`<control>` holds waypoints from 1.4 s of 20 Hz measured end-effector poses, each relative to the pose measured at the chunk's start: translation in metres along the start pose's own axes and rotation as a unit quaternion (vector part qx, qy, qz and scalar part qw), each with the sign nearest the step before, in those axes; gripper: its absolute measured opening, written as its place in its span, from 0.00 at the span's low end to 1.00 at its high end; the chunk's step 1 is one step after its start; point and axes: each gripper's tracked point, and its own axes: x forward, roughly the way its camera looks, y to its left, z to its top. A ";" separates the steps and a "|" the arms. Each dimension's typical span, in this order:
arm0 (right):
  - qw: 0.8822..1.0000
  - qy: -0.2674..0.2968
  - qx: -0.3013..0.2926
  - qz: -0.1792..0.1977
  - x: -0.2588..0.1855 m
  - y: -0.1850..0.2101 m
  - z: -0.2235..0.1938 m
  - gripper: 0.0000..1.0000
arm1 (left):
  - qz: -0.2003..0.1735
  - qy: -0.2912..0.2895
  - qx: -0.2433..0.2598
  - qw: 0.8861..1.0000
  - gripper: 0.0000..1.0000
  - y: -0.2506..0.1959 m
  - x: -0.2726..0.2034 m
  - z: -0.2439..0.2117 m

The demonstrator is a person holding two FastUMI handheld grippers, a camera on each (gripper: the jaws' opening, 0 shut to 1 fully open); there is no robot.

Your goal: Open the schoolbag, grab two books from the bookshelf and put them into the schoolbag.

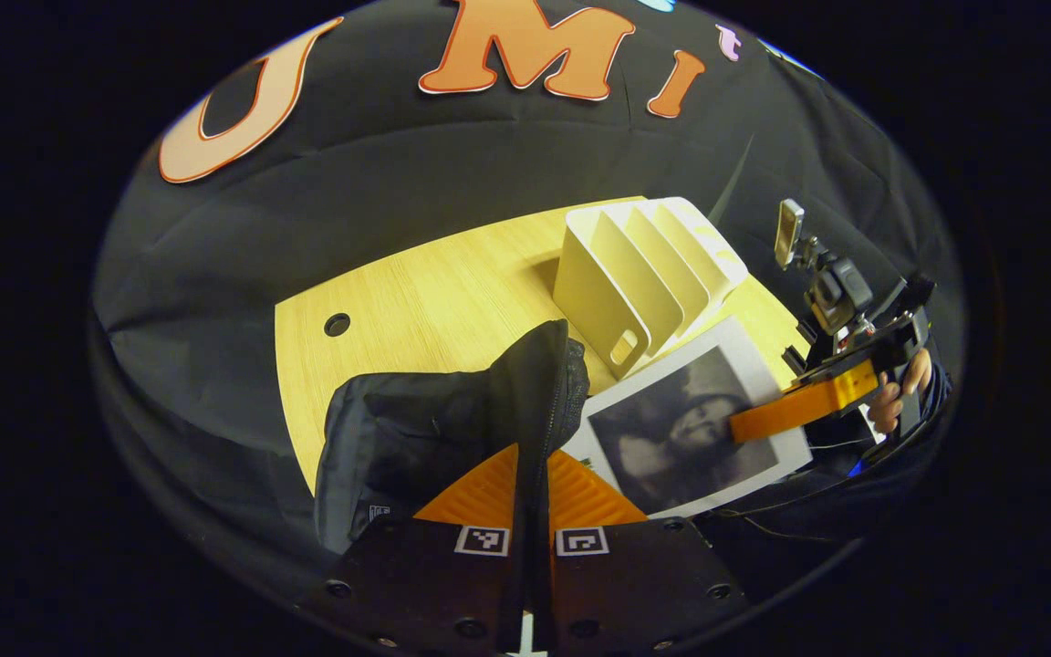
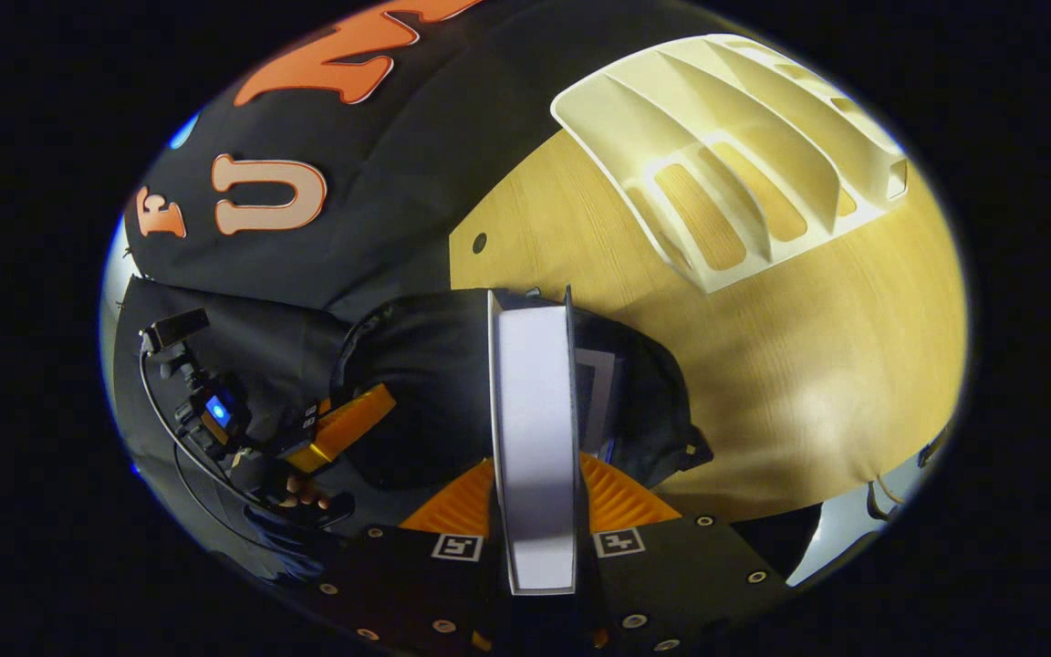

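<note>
**Left gripper view: bag edge pinched, book going into the bag**

Left gripper view: my left tool point(image 1: 530, 511) is closed down on the schoolbag point(image 1: 416, 438), both fingers pressing a vertical fold of black fabric with the zipper line running up it. The bag sits on the wooden surface point(image 1: 416, 292), slumped left of the fold. Behind it stands the cream bookshelf point(image 1: 644, 274), upright, 4 slots or so, nothing visible in them. Just right of the bag I see 1 book point(image 1: 685, 429), a white-bordered cover with a dark picture, tilted flat toward the camera. The right tool point(image 1: 767, 415) reaches in from the right and grips that book's right edge; a hand point(image 1: 900, 392) holds the rig behind it.

Right gripper view: my right tool is clamped on the book point(image 2: 535, 438), seen edge-on, white page block between both fingers, standing straight up the middle of the frame. Its far end is over the open mouth of the schoolbag point(image 2: 425, 392); I cannot tell if it touches the inside. Another flat item shows just right of the book inside the opening, too hidden to name. The left tool point(image 2: 348, 424) sits at the bag's left rim, a hand point(image 2: 302, 497) below it. Bookshelf point(image 2: 744, 155) lies further back on the surface point(image 2: 817, 365), well apart from the bag.
</note>
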 end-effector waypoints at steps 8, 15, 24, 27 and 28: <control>0.999 -0.017 0.025 0.042 0.072 0.022 -0.001 0.29 | -0.005 -0.012 0.004 1.000 0.05 -0.003 0.001 0.005; 0.997 -0.018 0.040 0.065 0.126 0.029 -0.016 0.34 | -0.004 -0.022 0.006 1.000 0.05 -0.004 0.002 0.009; 0.995 0.063 -0.051 -0.057 0.131 -0.016 -0.053 0.71 | -0.002 -0.022 -0.013 1.000 0.05 -0.007 0.003 0.009; 0.994 0.065 -0.071 -0.059 0.118 -0.010 -0.054 0.86 | 0.002 -0.024 -0.019 1.000 0.05 -0.008 0.004 0.009; 0.993 0.062 -0.076 -0.059 0.112 -0.011 -0.052 0.94 | 0.005 -0.024 -0.021 0.999 0.05 -0.008 0.005 0.010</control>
